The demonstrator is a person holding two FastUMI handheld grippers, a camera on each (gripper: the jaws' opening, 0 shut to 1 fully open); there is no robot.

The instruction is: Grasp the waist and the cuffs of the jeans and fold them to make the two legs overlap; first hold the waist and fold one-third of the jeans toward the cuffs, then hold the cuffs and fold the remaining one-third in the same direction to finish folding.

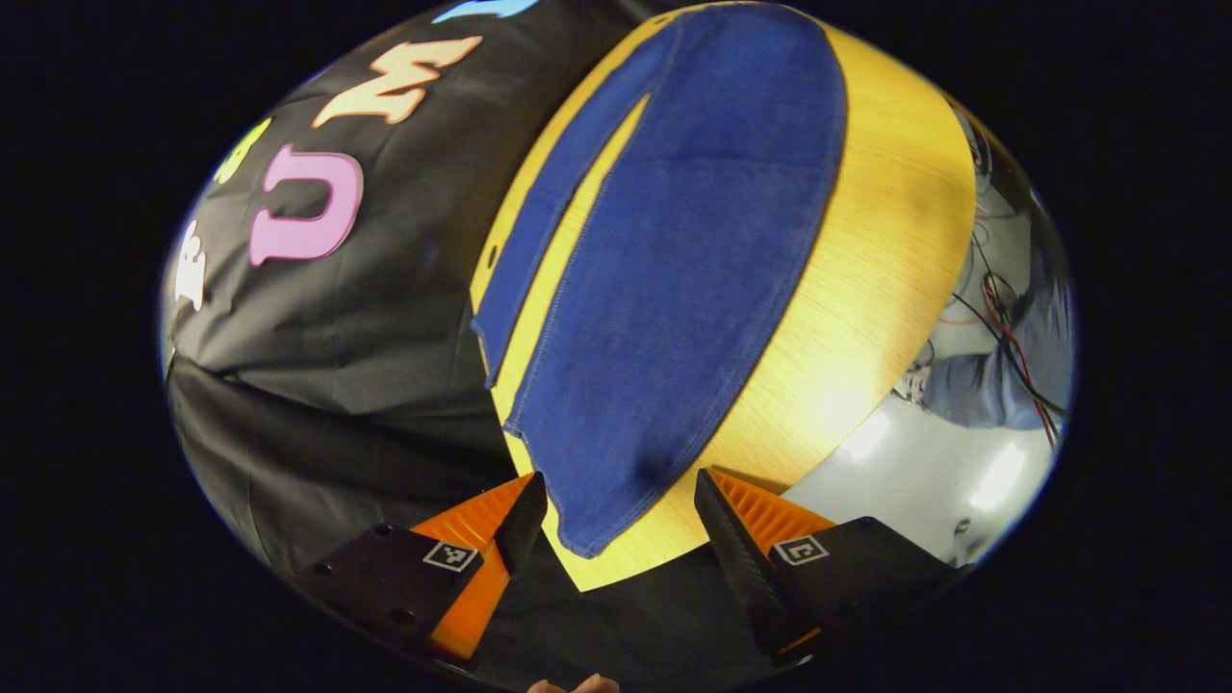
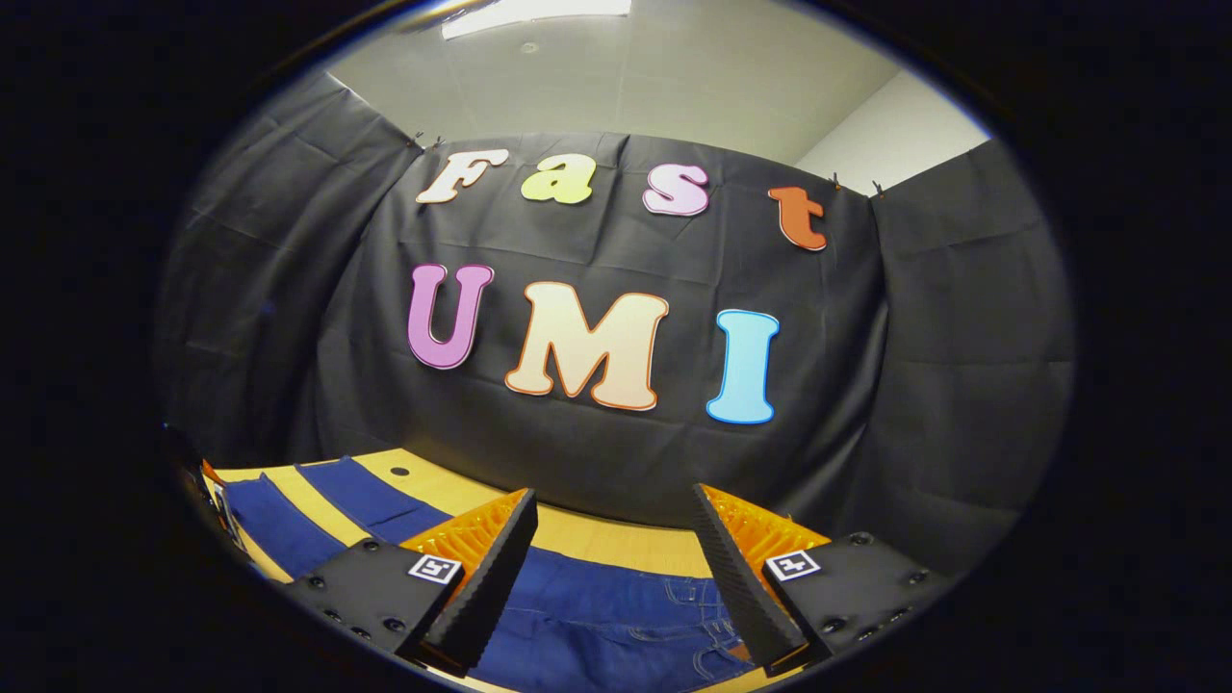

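Left gripper [image 1: 621, 525] agape over jeans [image 1: 674, 269] cuff edge.

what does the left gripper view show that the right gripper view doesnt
Left gripper view: the jeans' cuff end at the table's near edge, the two legs spread apart with a strip of table between them, the grey floor with loose cables, and the left gripper open.

Right gripper view: the jeans' waist with belt loops and pockets, the ceiling, and the right gripper open above the waist.

Both: the jeans lying flat on the wooden table, and the black cloth wall.
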